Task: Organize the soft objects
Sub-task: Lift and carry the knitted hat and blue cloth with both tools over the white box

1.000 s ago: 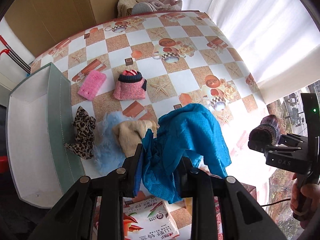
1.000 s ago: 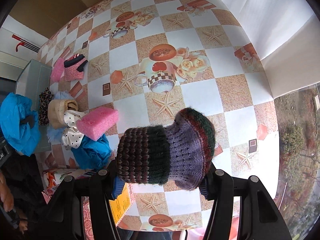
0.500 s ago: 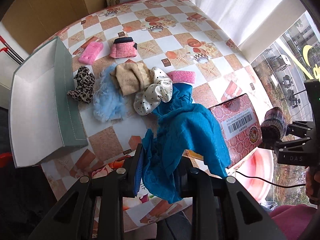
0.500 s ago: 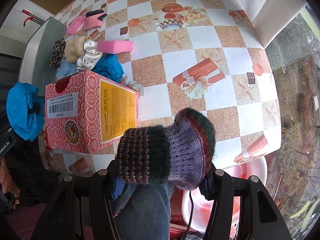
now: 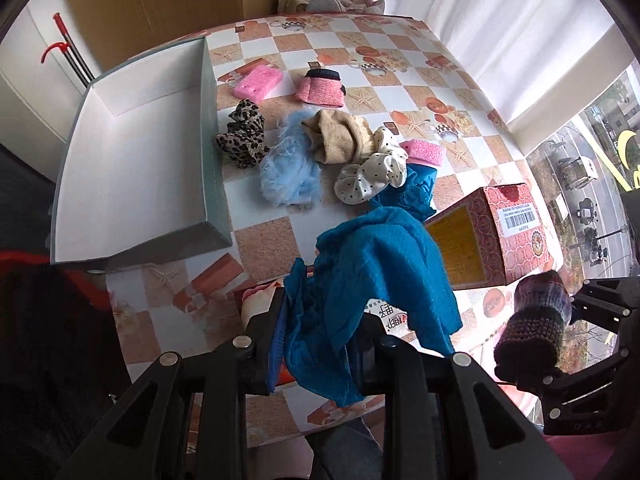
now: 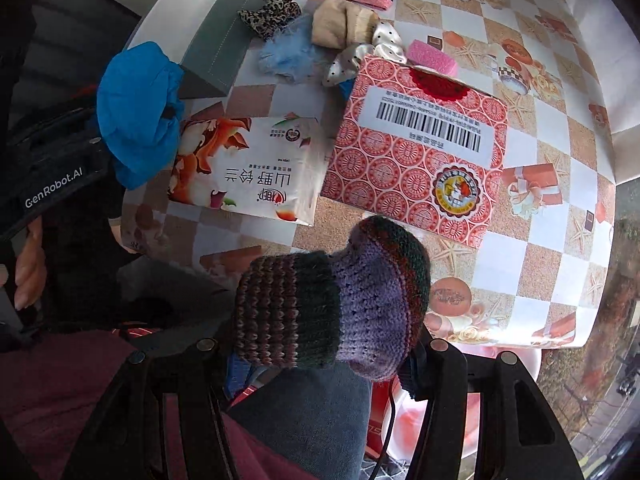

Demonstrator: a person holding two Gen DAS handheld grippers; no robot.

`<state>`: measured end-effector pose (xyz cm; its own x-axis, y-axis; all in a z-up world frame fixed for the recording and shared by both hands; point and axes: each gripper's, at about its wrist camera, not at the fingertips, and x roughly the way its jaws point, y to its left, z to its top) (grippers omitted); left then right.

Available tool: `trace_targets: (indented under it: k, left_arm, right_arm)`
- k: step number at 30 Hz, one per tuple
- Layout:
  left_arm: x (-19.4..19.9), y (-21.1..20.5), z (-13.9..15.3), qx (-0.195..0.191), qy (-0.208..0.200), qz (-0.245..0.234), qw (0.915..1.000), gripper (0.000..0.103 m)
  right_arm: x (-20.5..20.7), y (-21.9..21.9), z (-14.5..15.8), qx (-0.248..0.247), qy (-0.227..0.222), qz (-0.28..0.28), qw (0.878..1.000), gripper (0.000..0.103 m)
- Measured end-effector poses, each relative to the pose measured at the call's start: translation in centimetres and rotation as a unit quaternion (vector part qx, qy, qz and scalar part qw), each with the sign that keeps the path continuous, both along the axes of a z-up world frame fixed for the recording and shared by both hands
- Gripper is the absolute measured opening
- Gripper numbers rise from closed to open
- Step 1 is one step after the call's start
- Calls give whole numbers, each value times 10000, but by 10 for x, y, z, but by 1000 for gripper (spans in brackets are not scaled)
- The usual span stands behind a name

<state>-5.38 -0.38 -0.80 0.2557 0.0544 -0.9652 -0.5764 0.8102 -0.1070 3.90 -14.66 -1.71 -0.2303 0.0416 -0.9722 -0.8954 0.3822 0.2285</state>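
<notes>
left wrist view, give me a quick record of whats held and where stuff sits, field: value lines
left gripper: shut on blue cloth
right gripper: shut on knitted hat
grey bin: open, nothing visible inside
loose pile: leopard scrunchie, fluffy blue piece, beige knit, polka-dot scrunchie
red box: on table, right of pile

Table under a checkered starfish-print oilcloth [image 5: 404,46], open grey box [image 5: 132,152] at its left, pink sponge [image 5: 258,82] and pink knit piece [image 5: 322,88] farther back, leopard scrunchie [image 5: 242,140], fluffy blue piece [image 5: 290,170], beige knit [image 5: 340,138], polka-dot scrunchie [image 5: 370,176] mid-table, red carton [image 6: 416,156] and tissue pack [image 6: 244,172] near.
</notes>
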Motion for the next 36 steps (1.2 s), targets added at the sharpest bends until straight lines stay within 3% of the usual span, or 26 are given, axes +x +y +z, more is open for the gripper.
trace_targets:
  k: [11, 20, 36]
  left_arm:
    - [-51, 44, 13, 206, -136, 1146, 9931, 29]
    - [-80, 62, 14, 282, -191, 1821, 9827, 29]
    - [-92, 87, 10, 300, -176, 2266, 9734, 29]
  right_arm:
    - [-29, 90, 35, 416, 19, 668, 9969, 60]
    - [-48, 137, 40, 414, 57, 1190, 9920, 60]
    - [-51, 188, 33, 485, 111, 1439, 9883, 60]
